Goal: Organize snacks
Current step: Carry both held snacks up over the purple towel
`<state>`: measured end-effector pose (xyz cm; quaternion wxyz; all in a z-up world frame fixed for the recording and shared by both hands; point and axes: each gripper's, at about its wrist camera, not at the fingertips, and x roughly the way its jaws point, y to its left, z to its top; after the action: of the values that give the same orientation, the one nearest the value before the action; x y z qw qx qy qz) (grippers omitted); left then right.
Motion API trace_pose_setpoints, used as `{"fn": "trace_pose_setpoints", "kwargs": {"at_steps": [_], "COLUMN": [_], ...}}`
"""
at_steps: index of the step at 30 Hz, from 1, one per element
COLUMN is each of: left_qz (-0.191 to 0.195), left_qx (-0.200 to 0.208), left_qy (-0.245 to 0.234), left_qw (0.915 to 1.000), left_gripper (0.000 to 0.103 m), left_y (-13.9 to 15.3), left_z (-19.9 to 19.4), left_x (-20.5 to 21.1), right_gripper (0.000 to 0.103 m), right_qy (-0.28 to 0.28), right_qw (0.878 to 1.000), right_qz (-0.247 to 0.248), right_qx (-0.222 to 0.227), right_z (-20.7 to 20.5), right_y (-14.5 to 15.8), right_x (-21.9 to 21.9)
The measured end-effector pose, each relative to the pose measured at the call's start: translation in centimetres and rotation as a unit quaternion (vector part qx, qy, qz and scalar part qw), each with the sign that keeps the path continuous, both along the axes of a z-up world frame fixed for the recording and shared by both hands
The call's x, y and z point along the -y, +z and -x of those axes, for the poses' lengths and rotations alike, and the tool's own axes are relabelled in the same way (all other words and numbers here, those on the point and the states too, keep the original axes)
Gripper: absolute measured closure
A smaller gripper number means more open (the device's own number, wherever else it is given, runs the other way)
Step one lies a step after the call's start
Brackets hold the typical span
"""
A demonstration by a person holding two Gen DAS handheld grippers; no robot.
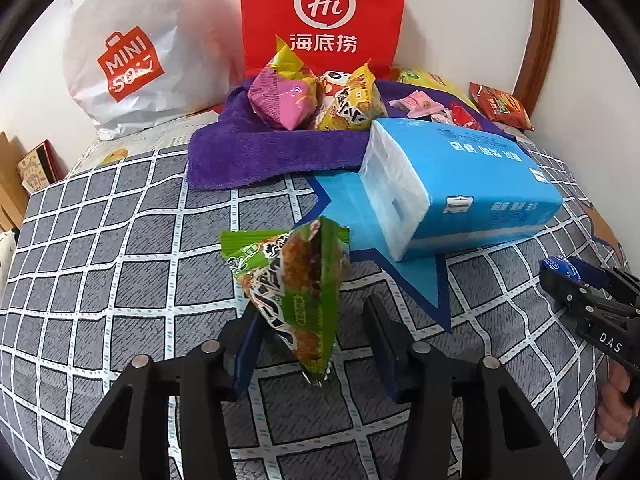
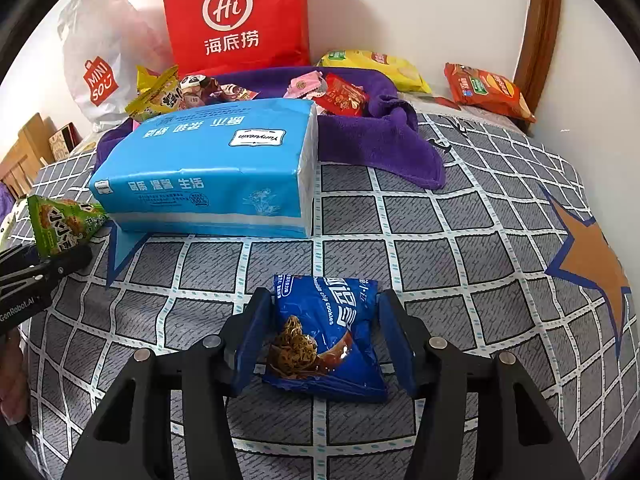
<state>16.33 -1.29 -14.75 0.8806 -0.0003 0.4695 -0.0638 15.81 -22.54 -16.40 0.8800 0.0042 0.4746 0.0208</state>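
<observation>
Bedsheet (image 1: 120,240), grey w/ white grid, is lying under everything. I'm using the blue tissue pack (image 2: 208,172) as my landmark.

Behind tissue pack: red paper bag (image 1: 324,16) is standing upright against the wall; white plastic bag (image 1: 128,52) is sitting to the red bag's left. Purple towel (image 1: 256,152) is spreading out just behind the pack, touching its far edge, w/ a pile of small snacks on it: pink packet (image 1: 284,100), yellow packet (image 1: 354,100), red candy wrappers (image 2: 344,96). Yellow chip bag (image 2: 380,68) is lying behind the towel; orange-red chip bag (image 2: 488,90) is lying well off to the pack's right-rear, near the wall.

In front of tissue pack, left side: green triangular snack (image 1: 296,292) is standing tilted betw. the left gripper (image 1: 316,344) fingers. Jaws are standing moderately apart; right pad clearly apart from the pack, left pad close, contact there I can't tell.

In front of tissue pack, right side: blue cookie pack (image 2: 328,340) is lying flat on the sheet betw. the right gripper (image 2: 324,340) fingers. Jaws are sitting a bit wider than the pack, pads just beside its edges, not squeezing as far as I'm seeing.
</observation>
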Motion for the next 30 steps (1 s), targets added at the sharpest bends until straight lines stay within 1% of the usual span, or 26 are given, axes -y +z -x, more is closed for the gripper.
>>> {"fn": "trace_pose_setpoints", "kwargs": {"at_steps": [3,7,9,10,11,12,15,18,21,25,28,30], "left_qz": [0.011,0.011,0.005,0.001,0.012,0.022,0.035,0.046,0.049,0.054,0.064,0.078], "left_qx": [0.000,0.000,0.002,0.003,0.004,0.003,-0.004,-0.016,-0.013,-0.003,-0.003,-0.003], "left_qy": [0.000,0.003,0.010,0.019,0.021,0.020,0.021,0.012,0.006,-0.003,-0.012,-0.022], "left_qw": [0.9999,0.9999,0.9999,0.9998,0.9997,0.9995,0.9992,0.9988,0.9987,0.9985,0.9979,0.9967], "left_gripper": [0.053,0.053,0.062,0.073,0.074,0.074,0.075,0.075,0.075,0.075,0.075,0.075], "left_y": [0.0,0.1,0.1,0.1,0.1,0.1,0.2,0.7,1.8,3.5,4.8,5.7], "left_z": [0.0,0.0,0.1,0.1,0.1,0.1,0.2,0.5,1.1,1.6,1.9,2.1], "left_x": [-0.2,-0.2,-0.2,-0.4,-0.7,-0.9,-1.3,-1.3,-1.2,-1.0,-0.6,-0.3], "right_gripper": [0.043,0.043,0.043,0.043,0.043,0.048,0.056,0.057,0.058,0.058,0.058,0.058], "right_qy": [0.004,0.006,0.005,0.006,0.005,0.005,-0.002,-0.001,0.005,0.005,0.008,0.012], "right_qw": [1.000,1.000,1.000,1.000,1.000,1.000,1.000,1.000,1.000,1.000,0.999,0.999], "right_qz": [-0.002,0.000,0.000,0.000,-0.001,-0.002,-0.004,0.001,0.005,-0.019,-0.019,-0.018], "right_qx": [-0.001,-0.001,-0.001,-0.001,-0.001,-0.001,0.002,0.002,0.002,0.014,0.027,0.036], "right_z": [0.0,-0.1,-0.1,-0.1,-0.1,-0.1,0.1,0.3,0.8,1.4,1.7,1.9], "right_y": [-0.1,-0.1,-0.1,-0.1,-0.1,-0.1,0.1,0.2,0.7,2.5,4.1,5.2], "right_x": [-0.1,-0.1,-0.1,-0.1,-0.1,-0.1,0.1,0.1,-0.1,-0.1,-0.4,-0.6]}}
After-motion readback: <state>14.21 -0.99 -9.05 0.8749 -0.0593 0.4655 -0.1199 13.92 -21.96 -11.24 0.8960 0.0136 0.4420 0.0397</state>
